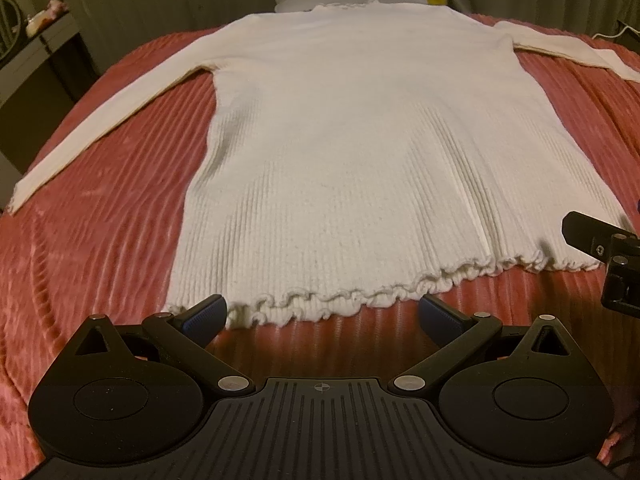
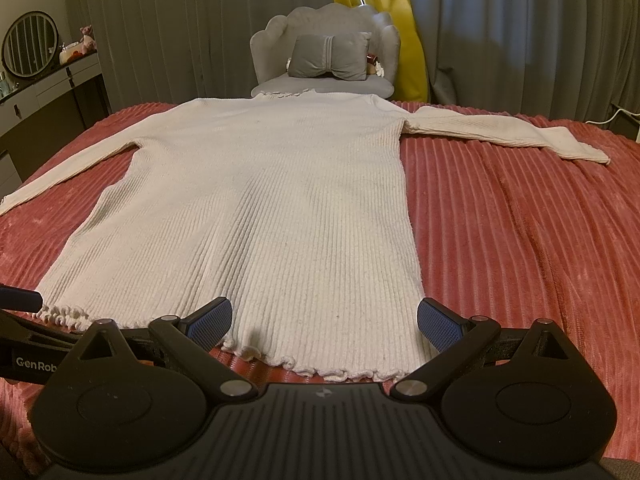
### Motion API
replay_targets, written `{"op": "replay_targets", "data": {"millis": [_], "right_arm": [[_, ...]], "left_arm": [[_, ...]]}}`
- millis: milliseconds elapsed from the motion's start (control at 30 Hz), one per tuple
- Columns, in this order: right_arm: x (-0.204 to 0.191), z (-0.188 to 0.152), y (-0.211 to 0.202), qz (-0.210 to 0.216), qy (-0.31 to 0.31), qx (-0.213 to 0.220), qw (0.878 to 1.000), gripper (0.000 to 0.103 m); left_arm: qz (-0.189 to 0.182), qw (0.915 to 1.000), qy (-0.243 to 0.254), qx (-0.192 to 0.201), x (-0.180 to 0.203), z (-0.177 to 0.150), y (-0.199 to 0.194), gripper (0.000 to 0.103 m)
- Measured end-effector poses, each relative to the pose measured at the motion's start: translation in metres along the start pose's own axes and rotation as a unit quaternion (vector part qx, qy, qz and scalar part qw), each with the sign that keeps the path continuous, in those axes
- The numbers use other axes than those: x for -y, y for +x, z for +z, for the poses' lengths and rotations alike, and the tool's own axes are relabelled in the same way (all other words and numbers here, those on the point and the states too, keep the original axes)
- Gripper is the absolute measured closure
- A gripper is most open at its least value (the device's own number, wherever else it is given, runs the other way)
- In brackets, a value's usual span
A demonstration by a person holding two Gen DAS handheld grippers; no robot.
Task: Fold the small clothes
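A white ribbed long-sleeved sweater (image 1: 340, 152) lies flat on a red ribbed bedspread (image 1: 100, 220), collar far, ruffled hem near, sleeves spread to both sides. It also shows in the right wrist view (image 2: 260, 208). My left gripper (image 1: 322, 316) is open and empty just before the hem's left part. My right gripper (image 2: 324, 324) is open and empty over the hem's right corner. The right gripper's body shows at the right edge of the left wrist view (image 1: 612, 256). The left gripper's body shows at the left edge of the right wrist view (image 2: 24, 340).
A grey chair (image 2: 324, 40) with a bow-shaped cushion (image 2: 332, 60) stands beyond the bed's far edge. Grey curtains and a yellow one (image 2: 400, 20) hang behind. A dresser (image 2: 48, 84) with a round mirror stands at the far left. A white cable (image 2: 616, 114) lies at the far right.
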State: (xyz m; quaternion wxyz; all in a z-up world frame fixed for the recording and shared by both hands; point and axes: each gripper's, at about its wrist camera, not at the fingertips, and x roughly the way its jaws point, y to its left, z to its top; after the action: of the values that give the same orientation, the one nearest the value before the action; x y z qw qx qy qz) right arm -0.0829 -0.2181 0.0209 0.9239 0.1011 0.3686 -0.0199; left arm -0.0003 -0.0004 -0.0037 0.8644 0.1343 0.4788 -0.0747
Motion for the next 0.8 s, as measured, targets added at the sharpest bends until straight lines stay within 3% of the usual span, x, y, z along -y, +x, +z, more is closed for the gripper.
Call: {"op": "replay_targets", "data": {"millis": [800], "right_arm": [[-0.0010, -0.0017, -0.0009, -0.011, -0.002, 0.010, 1.000, 0.004]], "left_arm": [[0.001, 1.0000, -0.001, -0.006, -0.0019, -0.0003, 0.0036, 0.000]]}}
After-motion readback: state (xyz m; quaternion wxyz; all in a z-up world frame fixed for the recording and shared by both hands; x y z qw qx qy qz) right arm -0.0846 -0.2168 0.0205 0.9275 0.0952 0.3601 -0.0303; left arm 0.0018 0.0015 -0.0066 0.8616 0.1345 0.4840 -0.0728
